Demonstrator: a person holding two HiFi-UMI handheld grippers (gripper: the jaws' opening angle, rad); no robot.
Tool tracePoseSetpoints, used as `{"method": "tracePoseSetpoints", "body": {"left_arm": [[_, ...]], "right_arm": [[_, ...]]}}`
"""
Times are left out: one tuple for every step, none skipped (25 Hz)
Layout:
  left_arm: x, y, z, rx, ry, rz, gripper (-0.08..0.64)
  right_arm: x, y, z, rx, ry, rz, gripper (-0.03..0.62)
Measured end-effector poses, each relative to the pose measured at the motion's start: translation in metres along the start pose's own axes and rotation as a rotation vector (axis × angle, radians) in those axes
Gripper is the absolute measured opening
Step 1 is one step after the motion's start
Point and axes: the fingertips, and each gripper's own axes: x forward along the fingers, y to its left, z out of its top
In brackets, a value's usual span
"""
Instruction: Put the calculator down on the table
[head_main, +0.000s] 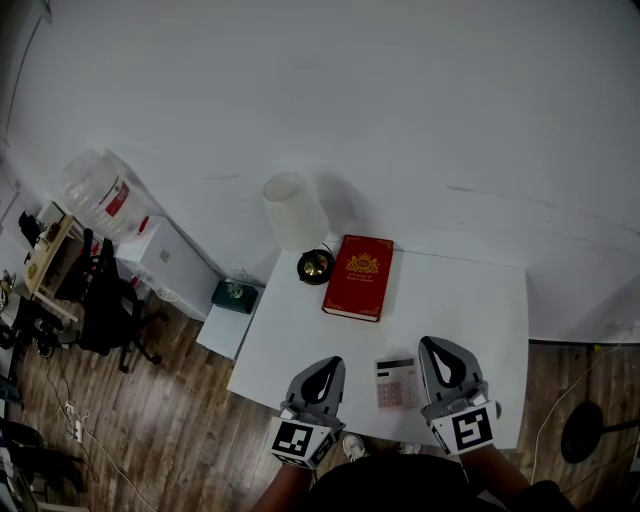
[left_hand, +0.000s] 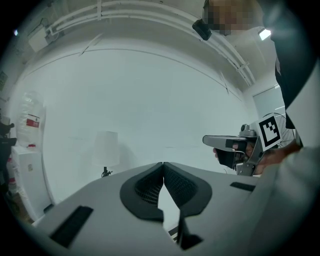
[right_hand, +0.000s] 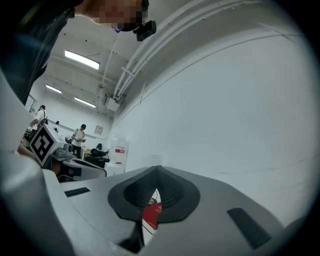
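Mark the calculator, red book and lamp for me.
calculator (head_main: 397, 385): head view, middle of its keypad.
red book (head_main: 358, 278): head view, centre of its cover.
lamp (head_main: 294, 212): head view, side of its white shade.

Both tools are basically twins: the left grey plastic gripper and the right grey plastic gripper have smooth rounded shells, tapering to a point. Black mesh-textured pads line the inside, with dark rectangular slots cut into the shell. Each has a white cube with black square markers at the back. The person's wearing a black top.
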Motion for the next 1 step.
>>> {"method": "tracePoseSetpoints", "body": {"left_arm": [[-0.0003,-0.0007,-0.0041,0.011,0.004,-0.008,0.018]], "right_arm": [[-0.0004,0.0001,0.0003,-0.002,0.000,0.000,0.017]]}}
